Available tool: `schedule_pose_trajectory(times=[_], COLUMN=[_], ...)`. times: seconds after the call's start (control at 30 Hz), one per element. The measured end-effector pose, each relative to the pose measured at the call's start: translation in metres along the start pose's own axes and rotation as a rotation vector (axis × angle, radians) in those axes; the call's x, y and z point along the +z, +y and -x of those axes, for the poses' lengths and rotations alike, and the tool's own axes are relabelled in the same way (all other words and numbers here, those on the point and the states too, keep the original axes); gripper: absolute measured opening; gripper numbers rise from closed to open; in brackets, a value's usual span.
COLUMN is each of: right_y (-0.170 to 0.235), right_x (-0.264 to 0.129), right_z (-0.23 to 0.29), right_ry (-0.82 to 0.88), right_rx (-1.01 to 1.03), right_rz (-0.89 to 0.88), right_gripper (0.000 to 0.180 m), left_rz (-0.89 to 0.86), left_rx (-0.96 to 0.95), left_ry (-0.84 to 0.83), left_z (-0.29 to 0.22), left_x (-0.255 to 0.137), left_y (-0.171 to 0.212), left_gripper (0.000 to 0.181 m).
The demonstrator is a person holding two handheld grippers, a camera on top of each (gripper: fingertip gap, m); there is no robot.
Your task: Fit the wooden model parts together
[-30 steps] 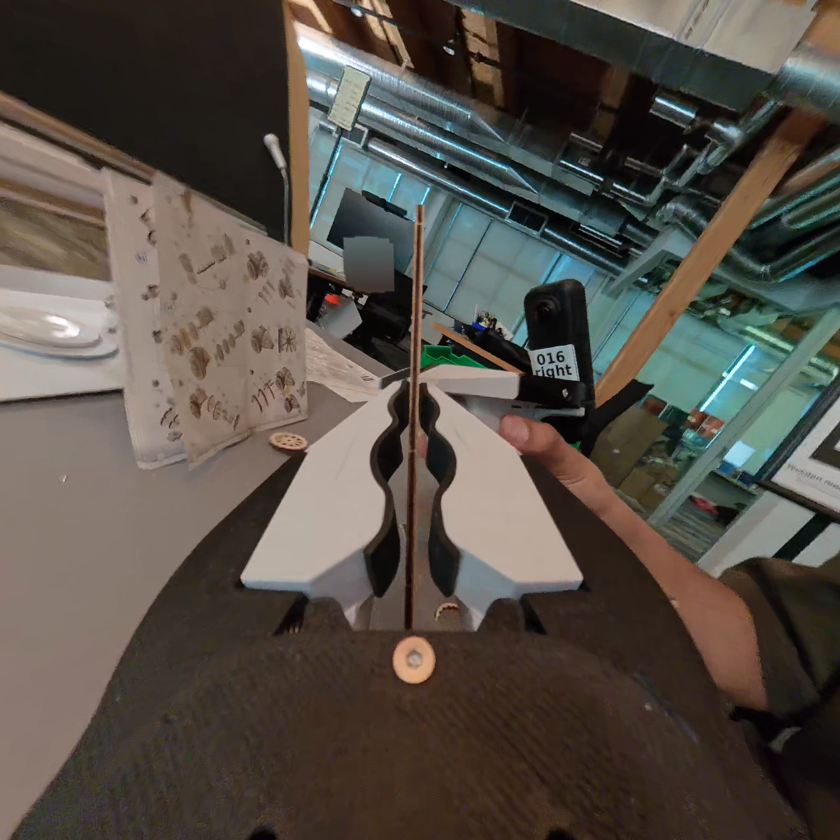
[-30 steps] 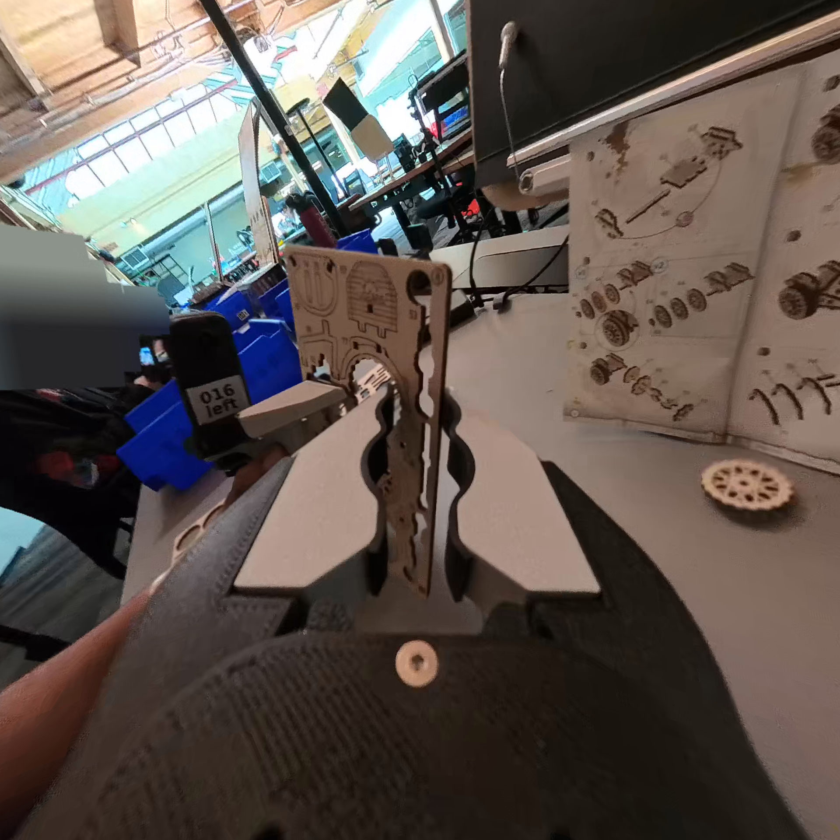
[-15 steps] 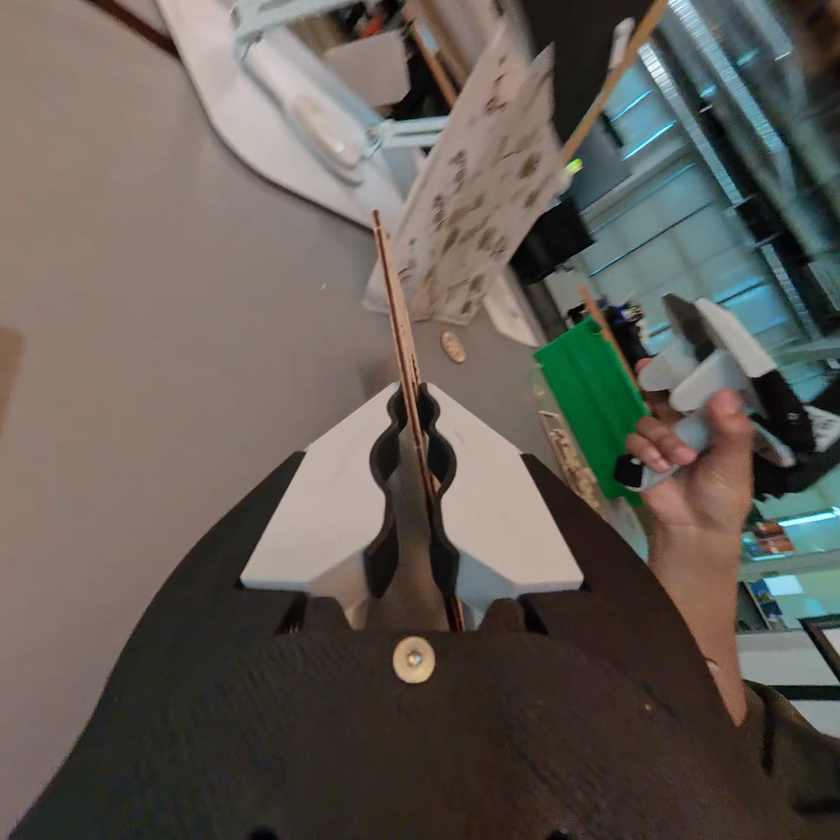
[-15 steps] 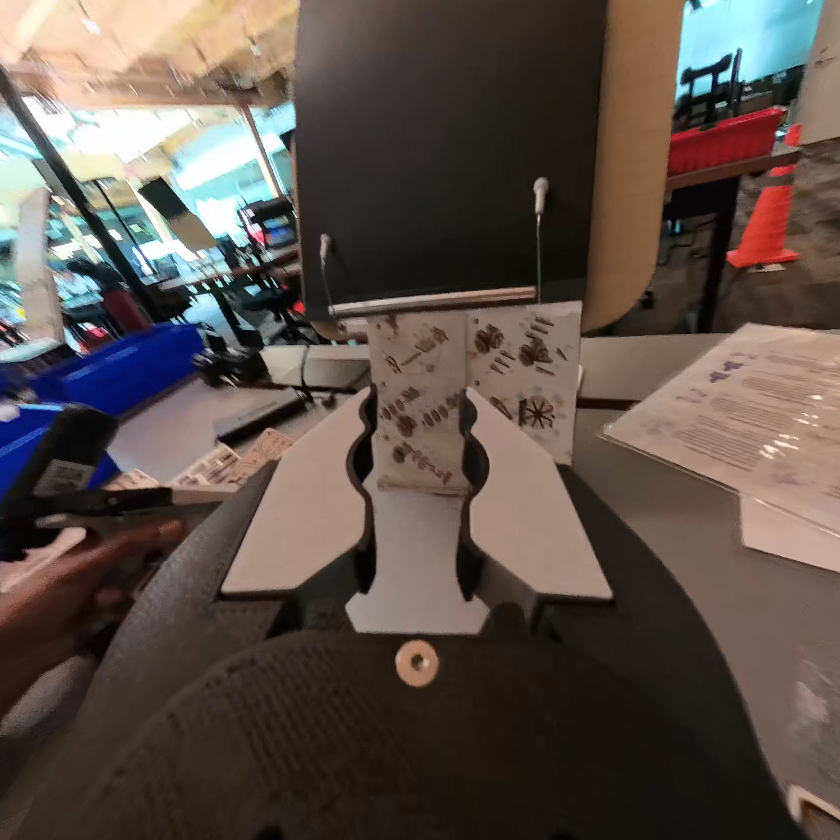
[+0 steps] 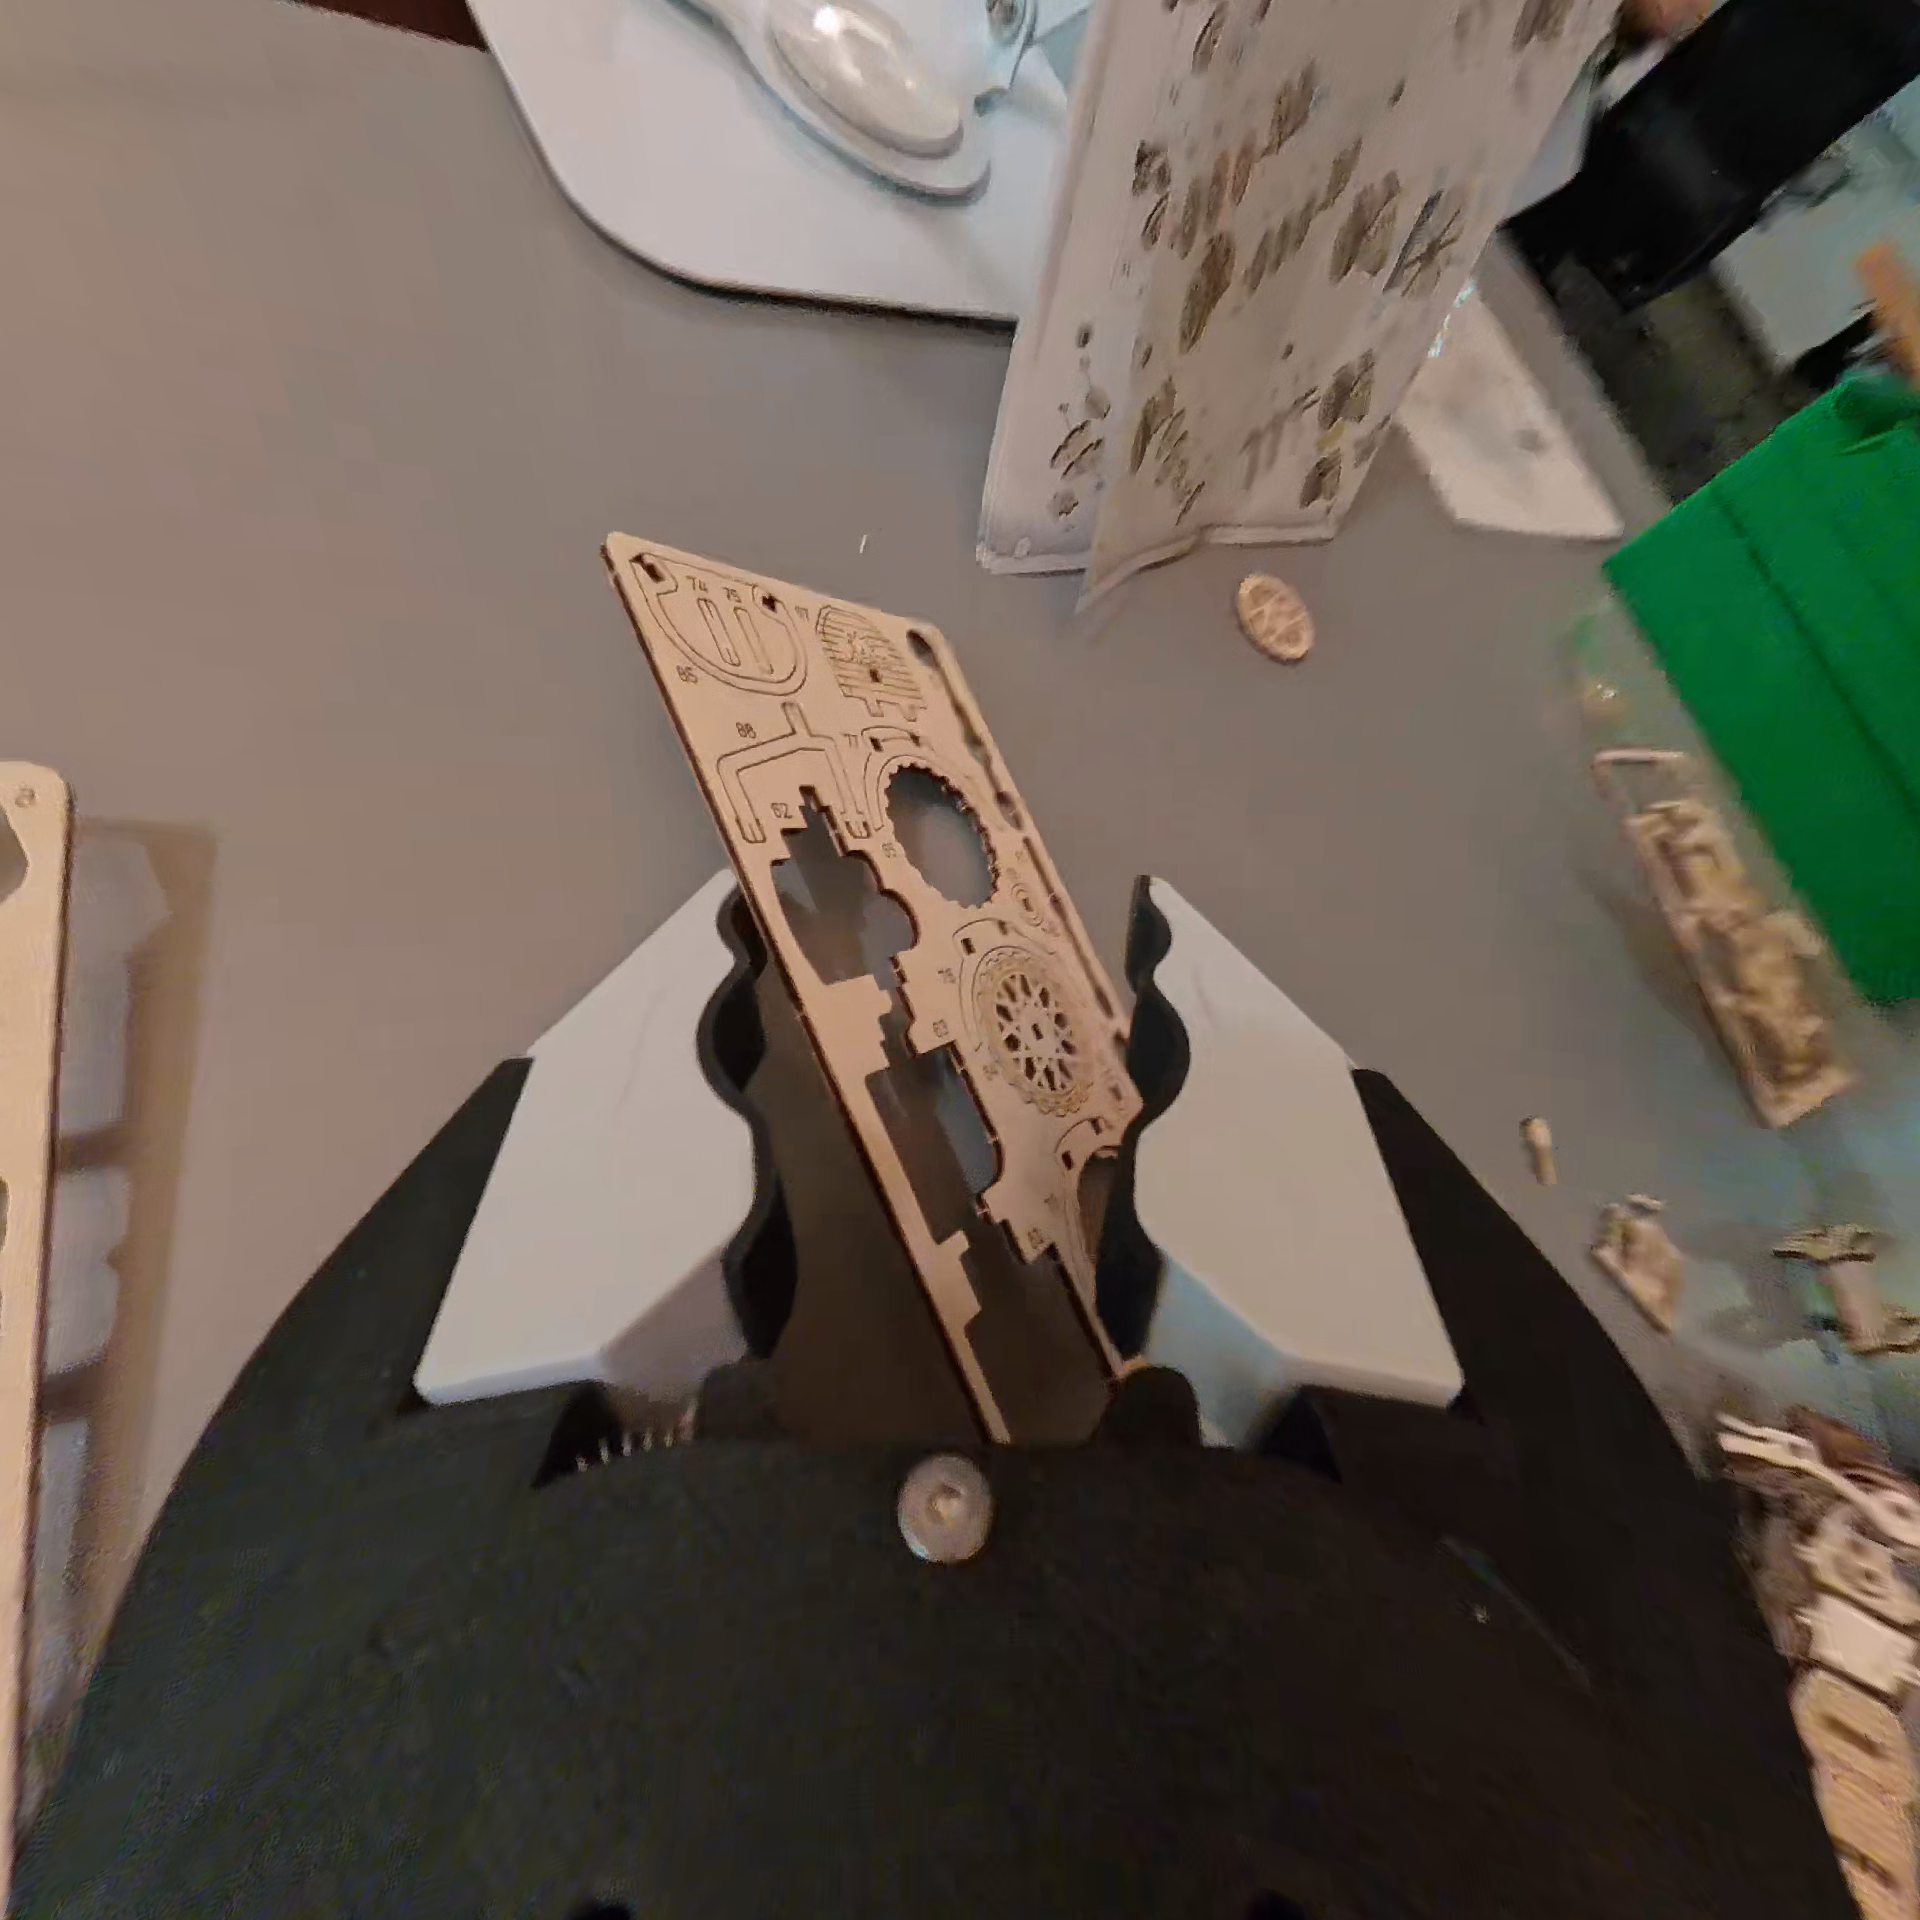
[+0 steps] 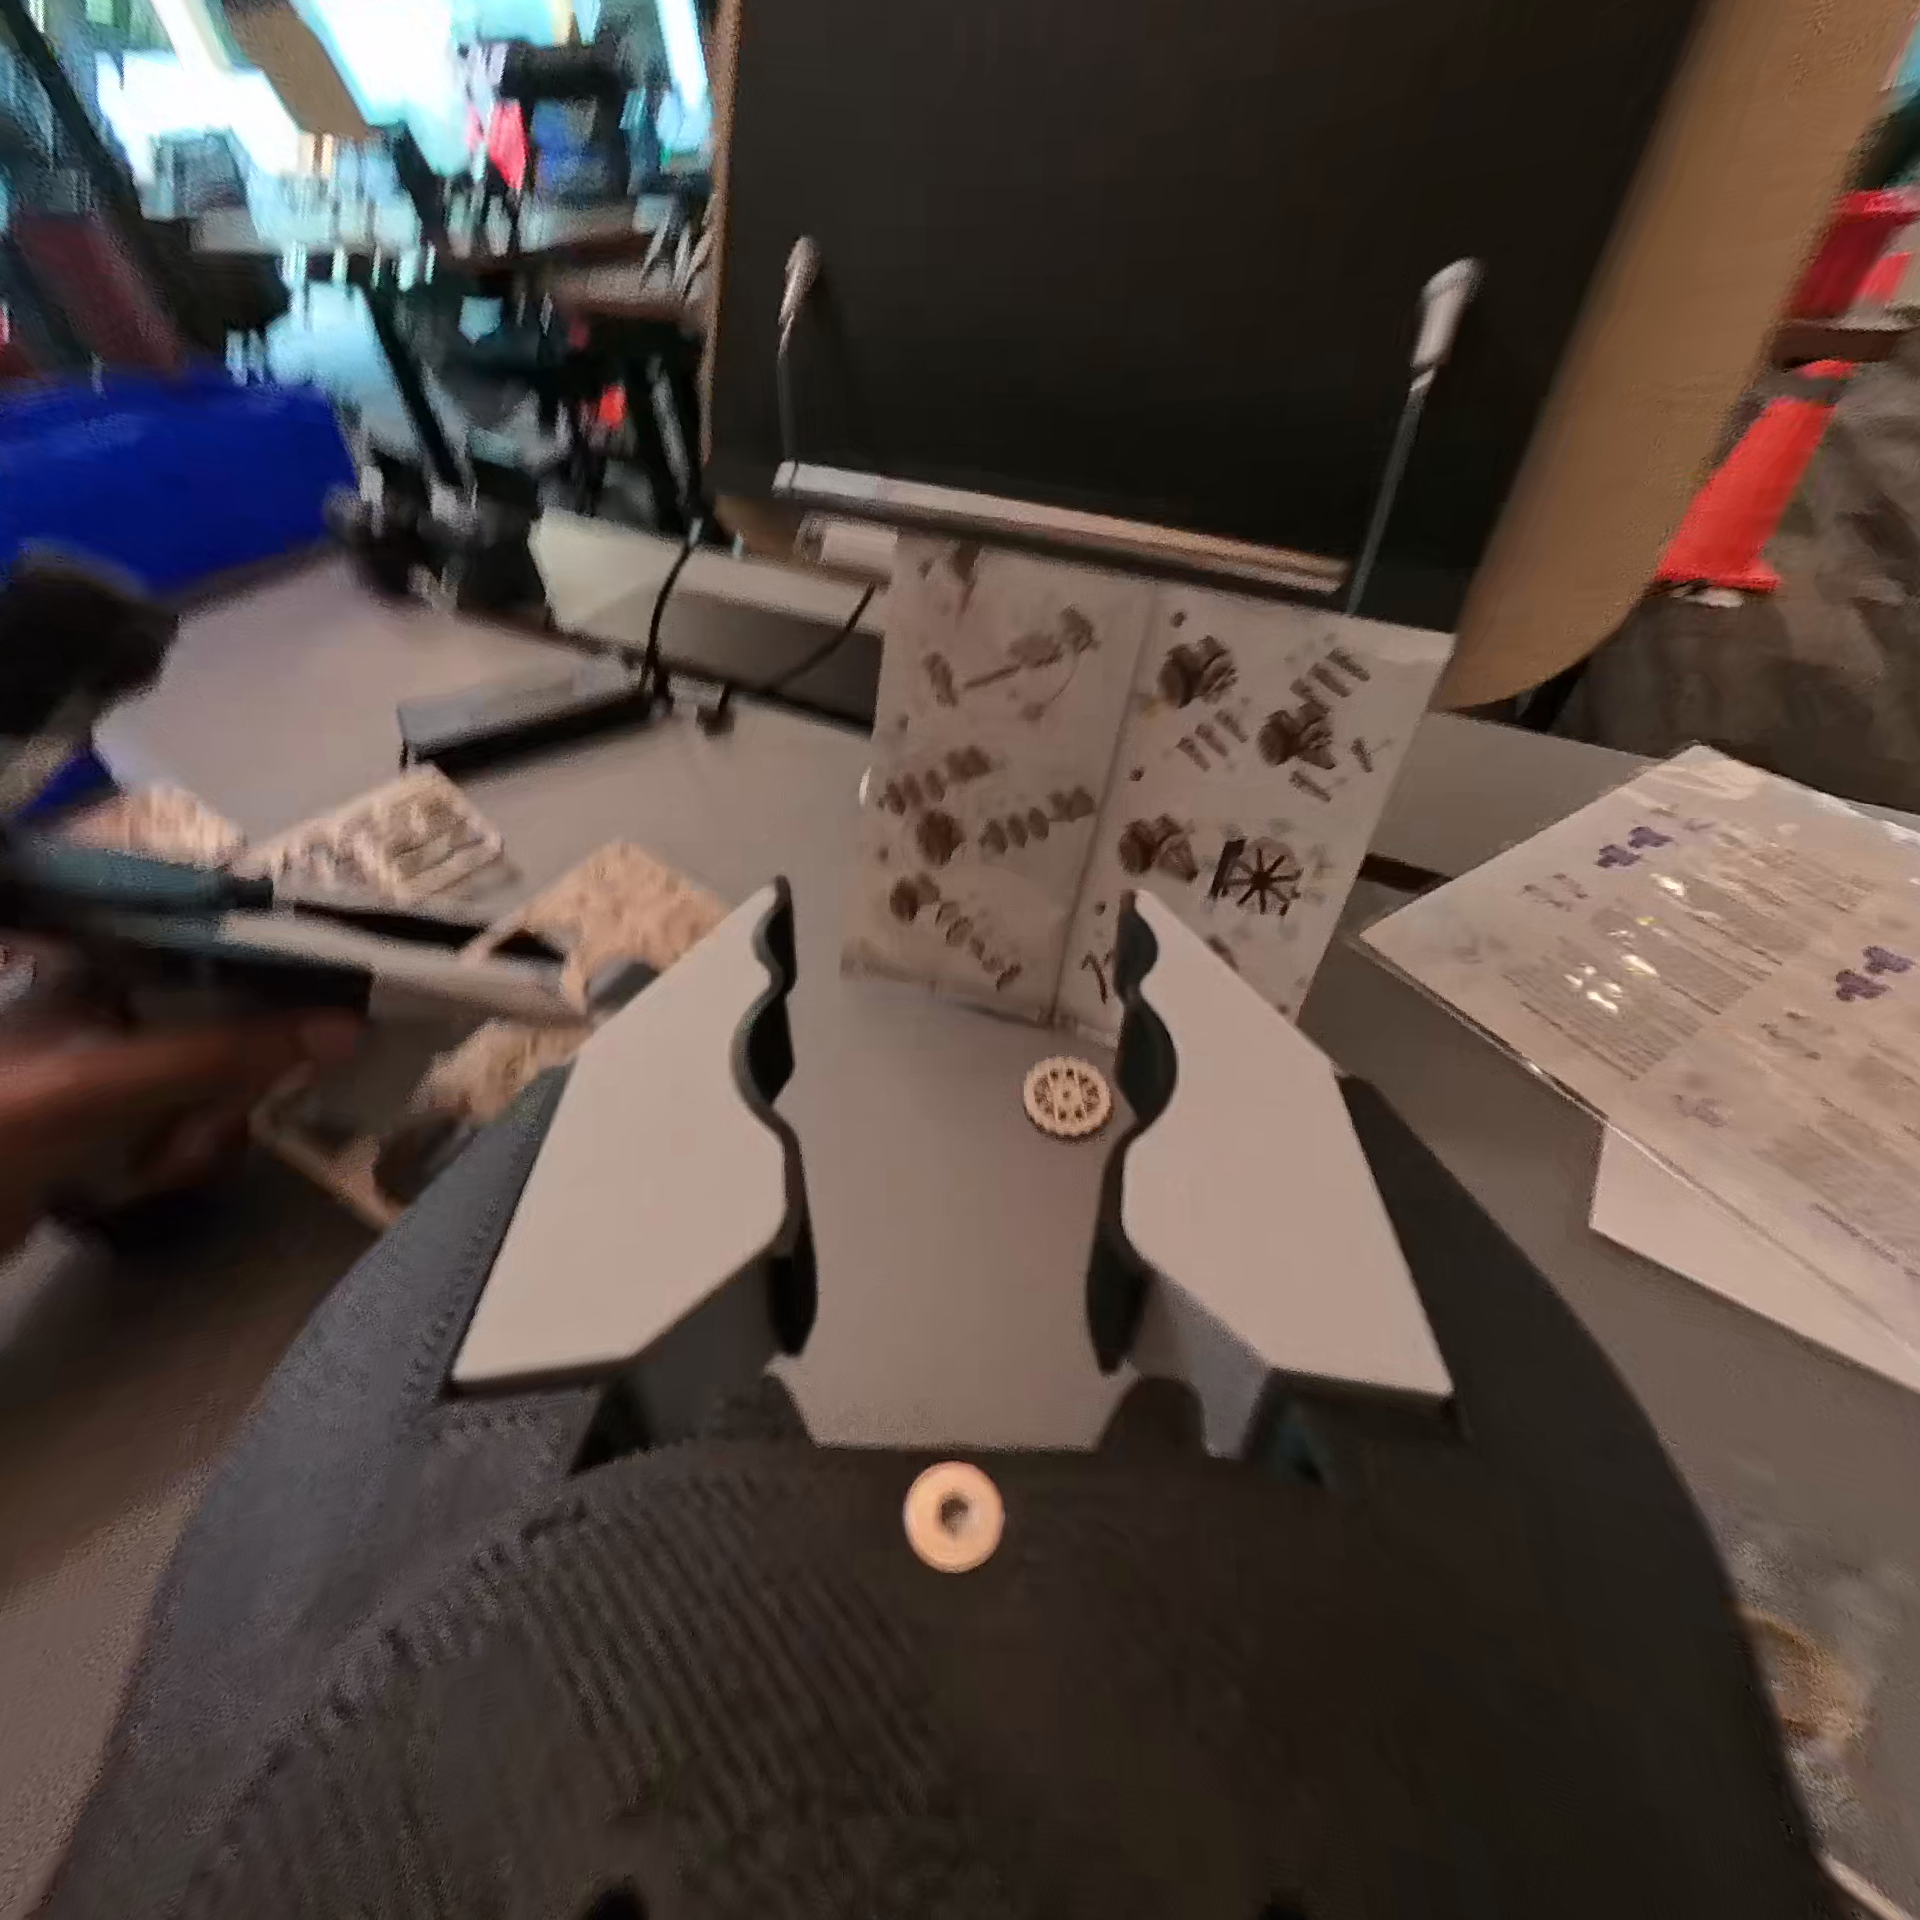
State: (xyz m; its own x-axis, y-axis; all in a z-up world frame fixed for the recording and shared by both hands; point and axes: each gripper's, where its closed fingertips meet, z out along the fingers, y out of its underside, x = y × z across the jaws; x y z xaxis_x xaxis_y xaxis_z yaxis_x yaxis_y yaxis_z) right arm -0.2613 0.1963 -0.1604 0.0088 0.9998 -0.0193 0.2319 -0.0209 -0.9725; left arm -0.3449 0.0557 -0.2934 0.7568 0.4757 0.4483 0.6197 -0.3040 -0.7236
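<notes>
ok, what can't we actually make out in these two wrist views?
- Wooden sheet: left view, lower end hidden by the left tongs' body; contact with the open fingers unclear.
- Wooden parts at right: left view, motion-blurred.
- Left tongs in right view: blurred, state unreadable.
- Second sheet: cut by left edge.

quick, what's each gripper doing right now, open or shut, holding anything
Left gripper: open, the wooden parts sheet leaning loose between its fingers.
Right gripper: open, holding nothing.
</notes>
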Motion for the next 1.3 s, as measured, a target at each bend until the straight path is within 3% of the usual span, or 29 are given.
schedule_pose_trajectory(times=[0.1,0.2,0.4,0.5,0.67,0.77,0.97,1.17,1.3], right_y=[0.022,0.031,0.093,0.108,0.138,0.138,0.142,0.11,0.124], right_x=[-0.005,-0.002,0.048,0.061,0.076,0.077,0.032,-0.046,-0.088], right_z=[-0.004,-0.019,-0.044,-0.041,-0.036,-0.034,-0.017,-0.007,-0.004], right_ry=[-0.057,-0.102,-0.247,-0.295,-0.348,-0.373,-0.458,-0.42,-0.325], right_rx=[-0.099,-0.154,-0.166,-0.256,-0.337,-0.22,-0.174,-0.12,-0.088], right_rz=[0.163,0.258,0.542,0.561,0.644,0.678,0.698,0.538,0.504], right_gripper=[0.065,0.071,0.075,0.07,0.066,0.033,0.023,0.023,0.023], left_rz=[-0.096,-0.148,-0.185,-0.255,-0.399,-0.439,-0.477,-0.458,-0.488], left_rx=[-0.068,-0.013,0.122,0.146,0.139,0.147,0.198,0.286,0.295], left_ry=[0.081,0.036,-0.086,-0.124,-0.033,-0.035,-0.005,0.064,0.125], left_z=[-0.006,-0.002,-0.003,-0.002,-0.01,-0.016,-0.066,-0.123,-0.155], left_x=[-0.008,-0.015,-0.014,-0.023,-0.032,-0.035,-0.05,-0.074,-0.082], left_y=[-0.015,-0.024,-0.031,-0.042,-0.055,-0.062,-0.076,-0.078,-0.066], left_gripper=[0.069,0.07,0.072,0.071,0.067,0.064,0.061,0.062,0.06])
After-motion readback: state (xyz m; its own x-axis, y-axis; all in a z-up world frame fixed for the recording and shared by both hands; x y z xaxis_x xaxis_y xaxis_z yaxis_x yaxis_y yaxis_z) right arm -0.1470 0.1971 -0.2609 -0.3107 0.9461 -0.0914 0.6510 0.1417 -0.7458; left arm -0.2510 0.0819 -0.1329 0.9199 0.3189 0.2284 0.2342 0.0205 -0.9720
